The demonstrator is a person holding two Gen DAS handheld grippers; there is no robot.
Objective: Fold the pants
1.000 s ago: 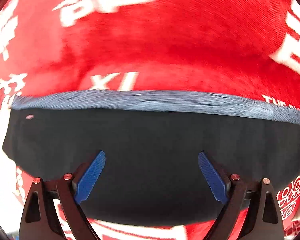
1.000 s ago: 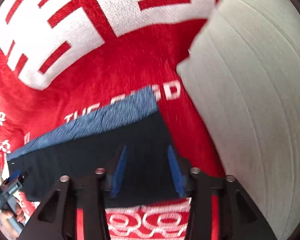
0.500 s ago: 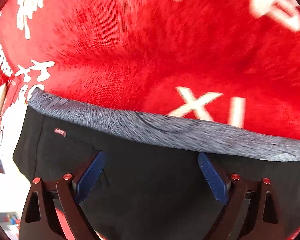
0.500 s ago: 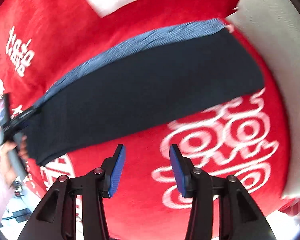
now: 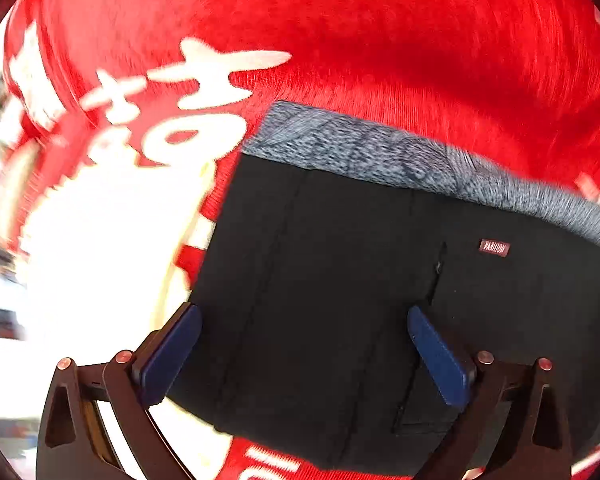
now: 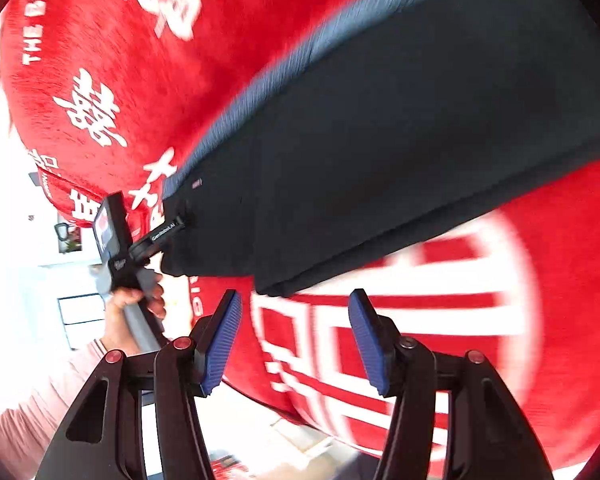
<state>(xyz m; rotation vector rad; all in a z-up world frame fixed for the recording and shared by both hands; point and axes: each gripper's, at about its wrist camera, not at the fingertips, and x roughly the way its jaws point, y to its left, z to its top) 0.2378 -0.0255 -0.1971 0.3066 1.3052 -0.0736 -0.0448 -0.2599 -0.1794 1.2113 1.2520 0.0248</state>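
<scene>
Left gripper (image 5: 302, 354) hovers over the black pants (image 5: 380, 300), jaws spread wide, gripping nothing. Right gripper (image 6: 296, 340) hangs half-open and empty above the red cloth (image 6: 420, 340).

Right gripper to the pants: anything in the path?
Nothing visible. The right gripper is open, and between it and the near edge of the black pants lies only the bare red blanket. The left gripper is off at the pants' far end.

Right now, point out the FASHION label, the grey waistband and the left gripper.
FASHION label (image 5: 494, 247), left wrist view, its middle.
grey waistband (image 5: 380, 152), left wrist view, mid-band.
left gripper (image 6: 170, 227), right wrist view, fingertips at the pants' edge.
</scene>
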